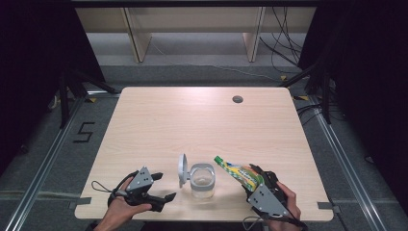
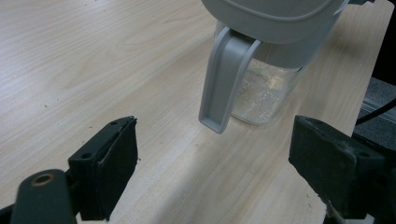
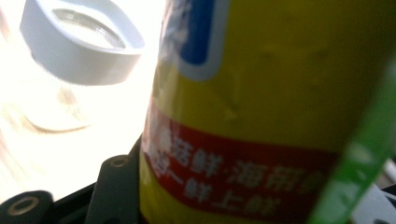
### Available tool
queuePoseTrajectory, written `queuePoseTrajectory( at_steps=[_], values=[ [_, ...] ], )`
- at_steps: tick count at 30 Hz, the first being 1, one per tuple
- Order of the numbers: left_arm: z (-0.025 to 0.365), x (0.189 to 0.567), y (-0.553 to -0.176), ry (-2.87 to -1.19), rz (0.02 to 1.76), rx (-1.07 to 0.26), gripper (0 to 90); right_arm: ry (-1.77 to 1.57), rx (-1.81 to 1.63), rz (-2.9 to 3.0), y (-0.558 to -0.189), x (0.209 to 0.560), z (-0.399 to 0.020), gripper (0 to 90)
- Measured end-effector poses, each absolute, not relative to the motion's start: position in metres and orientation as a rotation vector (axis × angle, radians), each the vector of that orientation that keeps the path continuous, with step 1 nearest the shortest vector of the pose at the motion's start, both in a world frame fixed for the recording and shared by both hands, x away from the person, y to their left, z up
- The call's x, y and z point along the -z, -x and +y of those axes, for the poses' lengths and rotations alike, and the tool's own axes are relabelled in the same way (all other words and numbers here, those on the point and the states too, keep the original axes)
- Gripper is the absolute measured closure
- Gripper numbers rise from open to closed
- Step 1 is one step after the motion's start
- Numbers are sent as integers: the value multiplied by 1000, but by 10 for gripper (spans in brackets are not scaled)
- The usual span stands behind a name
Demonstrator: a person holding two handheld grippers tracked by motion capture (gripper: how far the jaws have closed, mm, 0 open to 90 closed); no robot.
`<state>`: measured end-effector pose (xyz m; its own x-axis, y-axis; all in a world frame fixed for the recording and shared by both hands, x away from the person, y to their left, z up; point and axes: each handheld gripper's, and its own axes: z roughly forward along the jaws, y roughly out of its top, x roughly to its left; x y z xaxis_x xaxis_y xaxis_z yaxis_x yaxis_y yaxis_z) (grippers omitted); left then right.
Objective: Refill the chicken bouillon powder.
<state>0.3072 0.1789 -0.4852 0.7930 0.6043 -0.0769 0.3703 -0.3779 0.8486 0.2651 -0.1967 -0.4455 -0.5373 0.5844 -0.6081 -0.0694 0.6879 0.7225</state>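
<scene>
Right gripper [image 1: 253,179] clamped on packet [image 1: 239,173], yellow-green with red text band, tilted with its top toward jar [image 1: 202,180], clear jar with grey rim, lid [image 1: 182,169] flipped open, left gripper [image 1: 161,187] jaws apart beside jar, empty

Jar [image 1: 202,181] stands on the table [image 1: 192,120] near its front edge, about midway across. Its lid [image 1: 182,169] stands up at the jar's left side, apparently still joined to the rim. Left gripper [image 1: 166,190] sits left of the jar, just short of it, nothing between its jaws. Packet [image 1: 239,173] held in the right gripper [image 1: 254,179], right of the jar, tilted, upper end leaning toward the jar mouth. Round hole [image 1: 237,99] in the table far back, right of centre.
</scene>
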Motion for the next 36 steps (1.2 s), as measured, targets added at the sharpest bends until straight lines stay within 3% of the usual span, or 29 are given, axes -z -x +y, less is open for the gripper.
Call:
queuePoseTrajectory(
  at_steps=[23, 29, 31, 36],
  values=[
    [179, 488, -309, -2003, 739, -298, 150, 163, -257, 1836, -253, 446, -163, 485],
    [182, 486, -311, -2041, 699, -327, 150, 182, -165, 1811, -251, 455, -161, 486],
    [182, 487, -310, -2034, 709, -309, 150, 337, -55, 1754, -252, 450, -155, 491],
    [180, 489, -309, -2020, 735, -307, 151, 315, -42, 1739, -249, 455, -154, 513]
  ],
)
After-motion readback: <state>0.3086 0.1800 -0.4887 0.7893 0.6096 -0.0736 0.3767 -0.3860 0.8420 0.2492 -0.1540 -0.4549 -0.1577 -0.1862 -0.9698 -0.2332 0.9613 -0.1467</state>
